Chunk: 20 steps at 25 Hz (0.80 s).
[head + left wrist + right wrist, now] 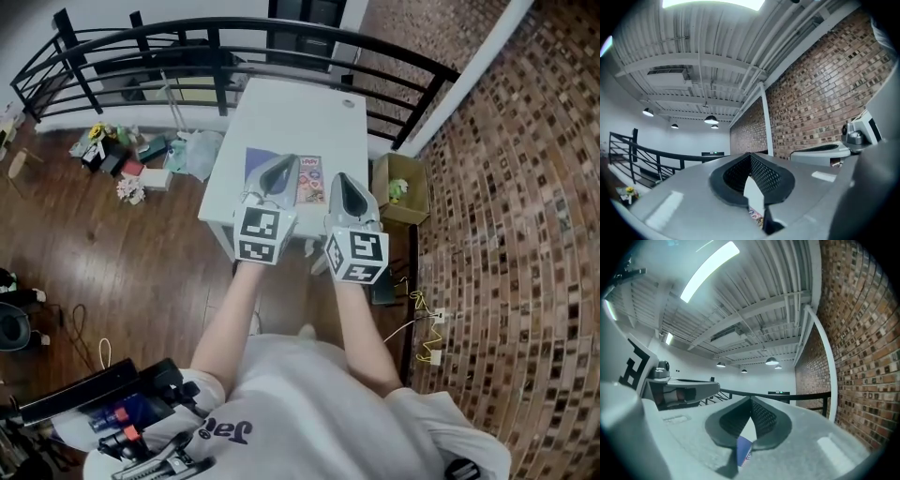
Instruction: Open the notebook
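A notebook with a purple cover and a strip of coloured stickers lies on the near part of the white table. Both grippers hover side by side above the table's near edge, pointing level towards the far side. My left gripper hangs over the notebook and hides much of its cover; its jaw tips meet, with nothing held. My right gripper sits just right of the notebook, shut and empty. Through the left gripper a bit of the stickers shows. Under the right gripper a slice of purple cover shows.
A black railing curves behind the table. An open cardboard box stands on the floor at the table's right, beside the brick wall. Clutter lies on the wooden floor at left, cables at right, dark equipment by my body.
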{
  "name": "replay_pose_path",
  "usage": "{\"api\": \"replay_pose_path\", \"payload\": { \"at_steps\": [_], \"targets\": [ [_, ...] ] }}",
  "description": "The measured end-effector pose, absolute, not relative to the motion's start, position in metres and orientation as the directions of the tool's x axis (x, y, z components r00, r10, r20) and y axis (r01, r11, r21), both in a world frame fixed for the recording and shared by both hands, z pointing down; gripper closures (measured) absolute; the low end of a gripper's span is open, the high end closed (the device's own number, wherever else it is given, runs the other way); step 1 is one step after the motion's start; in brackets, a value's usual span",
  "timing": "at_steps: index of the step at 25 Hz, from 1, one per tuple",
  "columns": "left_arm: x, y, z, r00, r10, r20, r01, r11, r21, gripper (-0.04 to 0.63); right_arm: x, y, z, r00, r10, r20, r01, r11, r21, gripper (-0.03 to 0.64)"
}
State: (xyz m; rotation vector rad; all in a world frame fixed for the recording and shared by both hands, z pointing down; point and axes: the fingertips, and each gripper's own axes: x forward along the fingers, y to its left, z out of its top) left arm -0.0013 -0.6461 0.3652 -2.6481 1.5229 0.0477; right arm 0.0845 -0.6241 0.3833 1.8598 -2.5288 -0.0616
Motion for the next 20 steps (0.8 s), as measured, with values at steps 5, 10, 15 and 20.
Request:
{"api": "replay_pose_path", "payload": {
  "at_steps": [5,10,15,20],
  "targets": [
    [-0.009,-0.645,0.359,0.474,-0.877,-0.081,-0.88,-0.469,-0.067,0.577,0.073,-0.627,0.383,-0.333,-0.943,-0.009,-0.942,0.332,0.044,0.629],
    [-0.026,-0.649,0.367,0.429,-0.901,-0.063,-0.903,-0.427,-0.045,0.577,0.064,-0.63,0.385,-0.36,-0.933,0.0,-0.932,0.36,0.044,0.627],
    [-0.041,-0.654,0.369,0.382,-0.922,-0.055,-0.924,-0.381,-0.028,0.578,0.062,-0.634,0.389,-0.371,-0.928,0.016,-0.928,0.372,0.038,0.627],
    [-0.053,-0.662,0.368,0.36,-0.932,-0.048,-0.933,-0.359,-0.018,0.578,0.062,-0.643,0.386,-0.36,-0.933,0.019,-0.932,0.361,0.036,0.627]
  ]
}}
